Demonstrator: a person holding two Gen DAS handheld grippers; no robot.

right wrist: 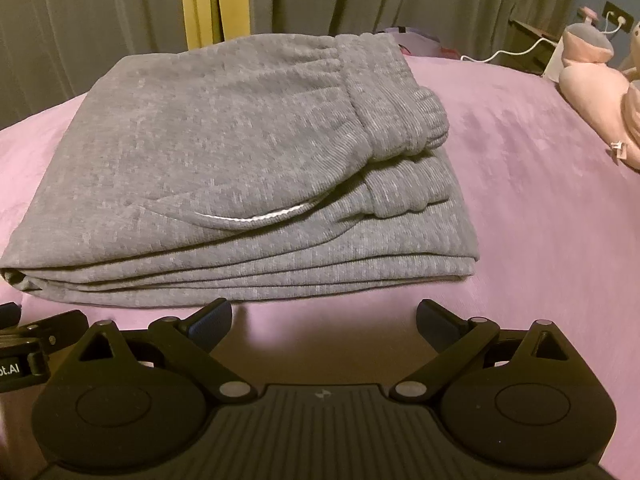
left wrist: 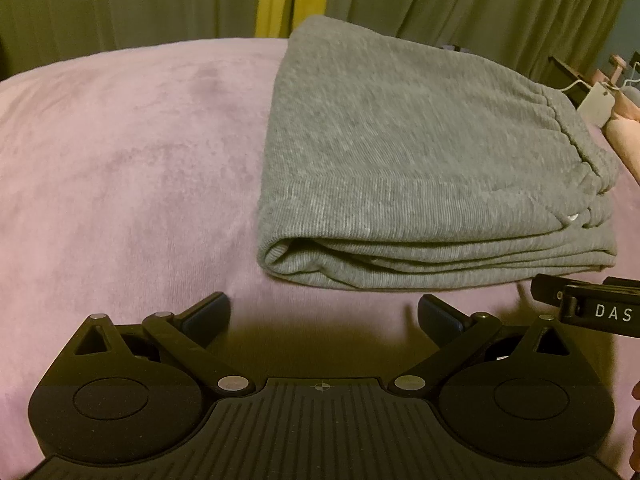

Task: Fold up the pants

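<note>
The grey pants [left wrist: 408,160] lie folded in a thick stack on the pink blanket [left wrist: 120,160], to the right in the left wrist view. The right wrist view shows the same pants [right wrist: 224,160] with the elastic waistband on top at the right and a white drawstring [right wrist: 248,216] poking out. My left gripper [left wrist: 324,316] is open just in front of the stack's near edge, holding nothing. My right gripper [right wrist: 324,320] is also open and empty, a little short of the stack's front edge. Part of the right gripper [left wrist: 592,308] shows at the right edge of the left wrist view.
Olive curtains [left wrist: 120,4] with a yellow strip hang behind the bed. Pink plush toys [right wrist: 592,92] sit at the far right on the blanket [right wrist: 540,200], near a white cable and a wall socket [right wrist: 618,16]. A fingertip [left wrist: 635,392] shows at the right edge.
</note>
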